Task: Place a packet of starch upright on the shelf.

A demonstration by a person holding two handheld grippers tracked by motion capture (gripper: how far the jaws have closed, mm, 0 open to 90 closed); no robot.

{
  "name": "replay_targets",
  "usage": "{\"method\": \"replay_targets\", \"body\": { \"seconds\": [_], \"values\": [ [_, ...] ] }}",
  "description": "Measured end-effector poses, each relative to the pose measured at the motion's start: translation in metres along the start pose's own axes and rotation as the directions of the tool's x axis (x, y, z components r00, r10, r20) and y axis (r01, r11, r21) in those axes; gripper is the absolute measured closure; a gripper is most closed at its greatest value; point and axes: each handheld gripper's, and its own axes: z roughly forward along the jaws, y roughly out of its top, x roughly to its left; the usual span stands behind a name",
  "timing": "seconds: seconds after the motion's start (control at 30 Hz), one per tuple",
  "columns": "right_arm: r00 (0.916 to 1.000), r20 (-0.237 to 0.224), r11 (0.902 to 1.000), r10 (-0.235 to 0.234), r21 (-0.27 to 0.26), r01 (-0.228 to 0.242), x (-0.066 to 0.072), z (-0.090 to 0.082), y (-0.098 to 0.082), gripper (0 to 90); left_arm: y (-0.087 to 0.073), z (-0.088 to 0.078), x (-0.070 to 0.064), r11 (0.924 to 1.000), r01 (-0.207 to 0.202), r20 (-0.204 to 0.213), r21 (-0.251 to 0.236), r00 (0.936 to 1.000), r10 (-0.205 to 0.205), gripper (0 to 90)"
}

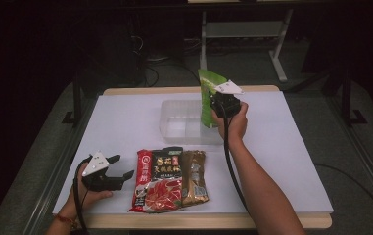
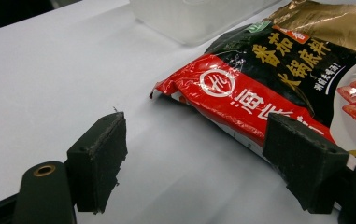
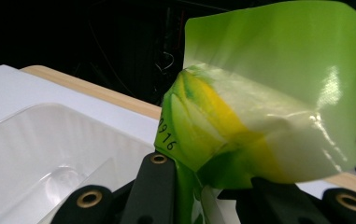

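The white table (image 1: 125, 122) is smooth and matte. Over the clear, thin-walled plastic tub (image 1: 174, 128), the right gripper (image 1: 219, 104) is clamped on the glossy green pouch (image 1: 206, 95). That slick, crumpled film could slip or snag the rim. The left gripper (image 1: 120, 169) rests released beside the shiny red packet (image 1: 157, 183).
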Motion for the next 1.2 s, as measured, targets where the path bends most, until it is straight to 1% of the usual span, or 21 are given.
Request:
{"method": "replay_targets", "body": {
  "seconds": [0.07, 0.17, 0.23, 0.33, 0.37, 0.43, 0.57, 0.7, 0.77, 0.93, 1.07, 1.2],
  "values": [
    [0.9998, -0.018, 1.0000, -0.004, 0.002, 0.004, 0.004, 0.000, -0.003, 79.6, 0.000, 0.000, 0.000, 1.0000, -0.005, 0.001, 0.005, 1.0000, 0.005, 21.5],
    [0.9994, -0.029, 0.9998, -0.022, 0.000, 0.022, 0.009, 0.000, -0.006, 79.4, 0.000, 0.001, 0.000, 1.0000, -0.005, 0.001, 0.008, 1.0000, 0.005, 21.5],
    [0.9994, -0.031, 0.9999, -0.016, 0.003, 0.016, 0.011, 0.000, -0.009, 79.3, 0.000, 0.001, 0.000, 0.9999, -0.008, 0.002, 0.009, 1.0000, 0.008, 21.4],
    [0.9982, -0.057, 0.9998, 0.018, 0.002, -0.018, 0.007, 0.000, -0.017, 79.1, 0.000, 0.001, 0.000, 0.9999, -0.007, 0.002, 0.008, 1.0000, 0.007, 21.5],
    [0.9980, -0.058, 0.9997, 0.023, 0.001, -0.023, 0.007, -0.001, -0.018, 79.1, 0.000, 0.001, 0.000, 0.9999, -0.007, 0.002, 0.009, 1.0000, 0.007, 21.5],
    [0.9983, -0.057, 1.0000, 0.005, 0.005, -0.004, 0.008, -0.002, -0.020, 78.9, 0.000, 0.002, 0.000, 0.9999, -0.007, 0.000, 0.011, 1.0000, 0.007, 21.4],
    [0.9979, -0.065, 1.0000, -0.001, 0.003, 0.001, 0.009, -0.003, -0.025, 78.4, 0.000, 0.001, -0.001, 0.9999, -0.010, -0.001, 0.008, 1.0000, 0.010, 21.5],
    [0.9966, -0.082, 0.9999, 0.013, 0.004, -0.012, 0.004, -0.005, -0.032, 77.9, 0.000, 0.001, -0.001, 0.9999, -0.007, -0.002, 0.007, 1.0000, 0.007, 21.5],
    [0.9959, -0.086, 0.9996, 0.027, 0.005, -0.026, 0.001, -0.007, -0.034, 77.8, 0.000, 0.001, -0.001, 0.9999, -0.006, -0.003, 0.008, 1.0000, 0.006, 21.5],
    [0.9958, -0.090, 0.9999, 0.012, 0.009, -0.011, 0.000, -0.008, -0.036, 77.4, 0.000, 0.001, -0.001, 0.9999, -0.008, -0.002, 0.010, 1.0000, 0.008, 21.5],
    [0.9953, -0.094, 0.9997, 0.022, 0.010, -0.022, -0.002, -0.009, -0.039, 77.2, 0.000, 0.001, -0.001, 0.9999, -0.009, -0.003, 0.011, 1.0000, 0.009, 21.5],
    [0.9958, -0.090, 0.9998, 0.017, 0.010, -0.016, -0.003, -0.010, -0.041, 77.0, 0.000, 0.002, -0.001, 0.9999, -0.009, -0.002, 0.013, 1.0000, 0.009, 21.4]
  ]
}}
